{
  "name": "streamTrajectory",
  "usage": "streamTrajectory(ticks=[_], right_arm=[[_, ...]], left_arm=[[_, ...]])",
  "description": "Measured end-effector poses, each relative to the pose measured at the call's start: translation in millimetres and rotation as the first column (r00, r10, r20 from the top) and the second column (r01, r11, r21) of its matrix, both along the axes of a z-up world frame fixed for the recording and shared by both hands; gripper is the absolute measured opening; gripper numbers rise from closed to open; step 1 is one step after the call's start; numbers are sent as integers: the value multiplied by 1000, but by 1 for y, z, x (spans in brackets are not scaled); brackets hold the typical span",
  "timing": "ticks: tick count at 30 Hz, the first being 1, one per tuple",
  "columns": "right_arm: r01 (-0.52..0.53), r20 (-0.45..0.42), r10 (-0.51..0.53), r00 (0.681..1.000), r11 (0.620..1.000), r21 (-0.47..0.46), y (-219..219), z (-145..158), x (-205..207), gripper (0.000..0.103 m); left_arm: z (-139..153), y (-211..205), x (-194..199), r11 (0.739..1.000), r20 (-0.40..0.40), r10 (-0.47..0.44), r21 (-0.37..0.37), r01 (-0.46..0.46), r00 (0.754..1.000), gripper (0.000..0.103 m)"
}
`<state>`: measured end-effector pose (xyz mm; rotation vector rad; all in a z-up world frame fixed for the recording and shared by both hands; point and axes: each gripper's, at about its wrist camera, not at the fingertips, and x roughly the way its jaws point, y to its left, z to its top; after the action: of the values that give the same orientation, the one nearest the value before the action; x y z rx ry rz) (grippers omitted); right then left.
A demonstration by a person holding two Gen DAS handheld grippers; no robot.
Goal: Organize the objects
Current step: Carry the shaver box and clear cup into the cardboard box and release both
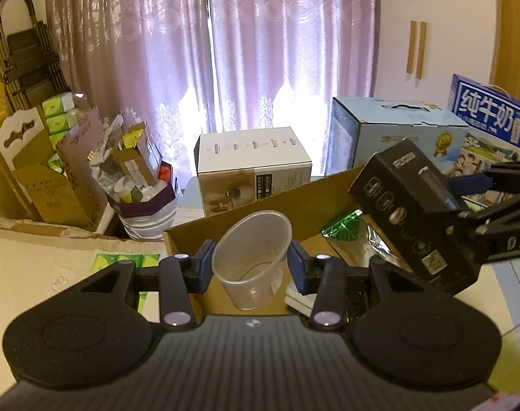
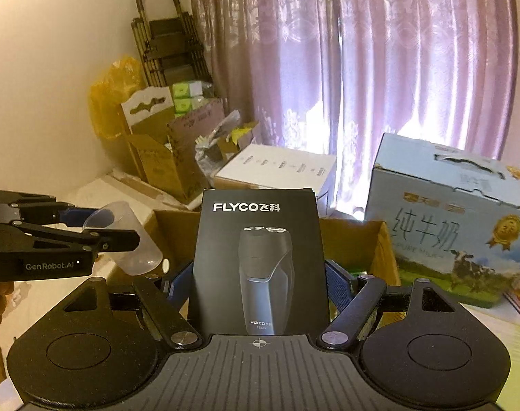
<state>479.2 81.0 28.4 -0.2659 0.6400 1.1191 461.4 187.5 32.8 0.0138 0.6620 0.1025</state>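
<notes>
Halfway, I judge: both items are lifted, neither stowed. Left gripper [image 1: 250,265] pinches a clear plastic cup [image 1: 251,258] above the open cardboard box [image 1: 294,193], which already holds a green foil pouch [image 1: 345,227]. At three o'clock, right gripper [image 2: 256,282] clamps a black Flyco shaver box [image 2: 258,257]. Lowering both in remains.

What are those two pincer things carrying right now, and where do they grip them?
The left tool clamps a clear plastic cup by its side walls. The right tool clamps a black shaver box by its two long side edges, at the lower half.
</notes>
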Motion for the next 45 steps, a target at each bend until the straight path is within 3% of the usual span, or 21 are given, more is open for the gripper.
streamTrajectory(ticks=[19,30,45], right_arm=[[41,-80,-53,995,989,-140,62,-72,59,76],[78,-129,-89,988,993,-86,68,-81,76,79],[82,-113,-97,989,987,-136,55,-85,78,81]], left_arm=[[-54,21,70,998,-121,26,-48,-32,992,40],[-72,26,92,998,-156,30,-55,-39,987,40],[-85,23,101,998,-183,28,-53,-38,983,40]])
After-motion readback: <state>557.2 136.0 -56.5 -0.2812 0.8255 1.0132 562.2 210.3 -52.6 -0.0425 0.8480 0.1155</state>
